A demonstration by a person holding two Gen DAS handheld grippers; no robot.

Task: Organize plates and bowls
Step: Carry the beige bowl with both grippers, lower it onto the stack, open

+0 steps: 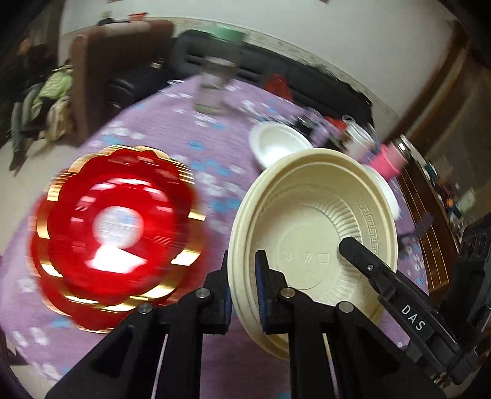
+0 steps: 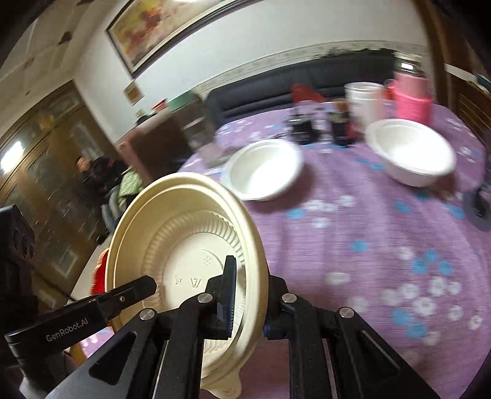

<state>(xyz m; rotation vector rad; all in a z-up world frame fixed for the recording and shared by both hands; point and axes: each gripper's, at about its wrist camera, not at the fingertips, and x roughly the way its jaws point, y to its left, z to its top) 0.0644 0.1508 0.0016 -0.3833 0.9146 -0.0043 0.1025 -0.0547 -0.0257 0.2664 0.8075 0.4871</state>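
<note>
Pinching opposite rims of the cream bowl (image 1: 313, 233), left gripper (image 1: 244, 294) and right gripper (image 2: 248, 297) hold it tilted; red plate (image 1: 113, 233) at 9 o'clock.

black grippers (image 1: 244, 288), blue pads, silver screws

A dark sofa (image 2: 307, 79) lines the pale wall beneath a framed painting (image 2: 172, 27), beside glass-fronted wooden cabinets (image 2: 46, 147).

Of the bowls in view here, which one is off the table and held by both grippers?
The cream bowl, ribbed inside, with both grippers clamped on opposite rims. The two white bowls sit untouched on the purple tablecloth.
</note>
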